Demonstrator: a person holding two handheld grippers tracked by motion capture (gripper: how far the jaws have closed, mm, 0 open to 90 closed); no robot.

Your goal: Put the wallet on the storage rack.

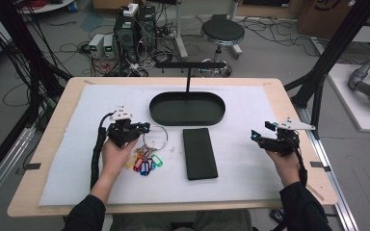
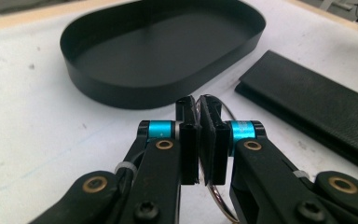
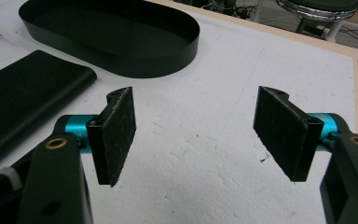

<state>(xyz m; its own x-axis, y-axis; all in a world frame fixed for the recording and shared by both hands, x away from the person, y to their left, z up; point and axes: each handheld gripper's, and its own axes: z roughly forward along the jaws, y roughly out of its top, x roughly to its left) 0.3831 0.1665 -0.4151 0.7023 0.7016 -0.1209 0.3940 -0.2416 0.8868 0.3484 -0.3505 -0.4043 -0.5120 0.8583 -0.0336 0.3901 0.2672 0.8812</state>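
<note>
High view: our left gripper point(image 1: 145, 128) sits at the big key ring point(image 1: 157, 136), with the bunch of coloured key tags point(image 1: 143, 162) fanned on the white mat point(image 1: 250, 173) just below it. The oval black tray point(image 1: 187, 109) is a little beyond, empty, and the black wallet point(image 1: 200, 153) lies flat to the right of the keys. Our right gripper point(image 1: 259, 136) is parked well apart near the mat's right edge.

Left gripper view: jaws pinched tight on the ring wire point(image 2: 216, 198), which curves out above and below the pads point(image 2: 189, 140). Tray point(image 2: 121, 88) straight ahead.

Right gripper view: jaws wide apart, nothing between the pads point(image 3: 117, 130), bare mat underneath.

Status, our read: ring grabbed, tags not yet off the mat. Lift and placement, probably in the tray, both remain; wallet untouched.
</note>
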